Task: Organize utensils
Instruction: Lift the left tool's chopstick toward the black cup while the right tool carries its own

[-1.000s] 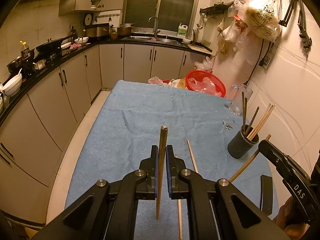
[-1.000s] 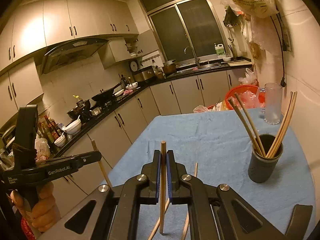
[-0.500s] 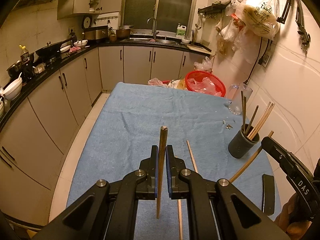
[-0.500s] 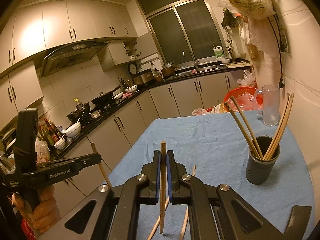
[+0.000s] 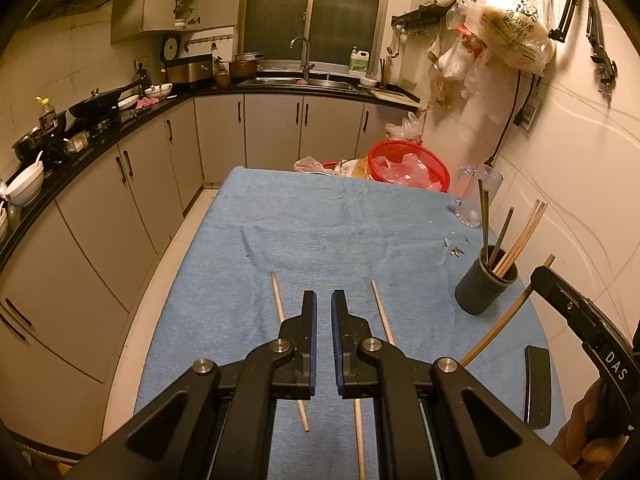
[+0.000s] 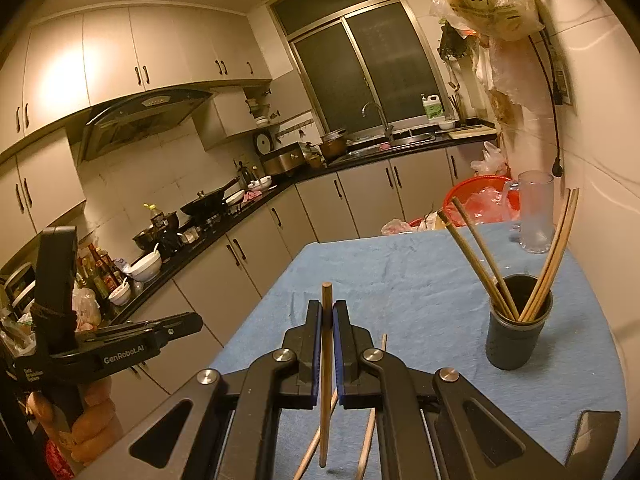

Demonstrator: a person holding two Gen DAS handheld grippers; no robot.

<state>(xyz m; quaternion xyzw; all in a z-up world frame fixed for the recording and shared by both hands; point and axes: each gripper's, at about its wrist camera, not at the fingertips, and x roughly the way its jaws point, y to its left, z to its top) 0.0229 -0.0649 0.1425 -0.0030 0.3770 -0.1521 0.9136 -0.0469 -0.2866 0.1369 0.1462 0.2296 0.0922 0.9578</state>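
Left wrist: empty tool (image 5: 324, 312) parted; right tool (image 6: 327, 324) grips chopstick (image 6: 326, 380) (cup (image 6: 516, 332) nearby).

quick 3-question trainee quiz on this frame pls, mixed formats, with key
1. True or false: the left gripper holds a chopstick between its fingers.
2. What is the right gripper shut on? A) a spoon B) a chopstick C) a fork
3. Short answer: which container on the blue cloth holds the chopsticks that already stand upright?

Key:
1. False. Its fingers are apart with nothing between them.
2. B.
3. The dark cup, on the wall side of the cloth.
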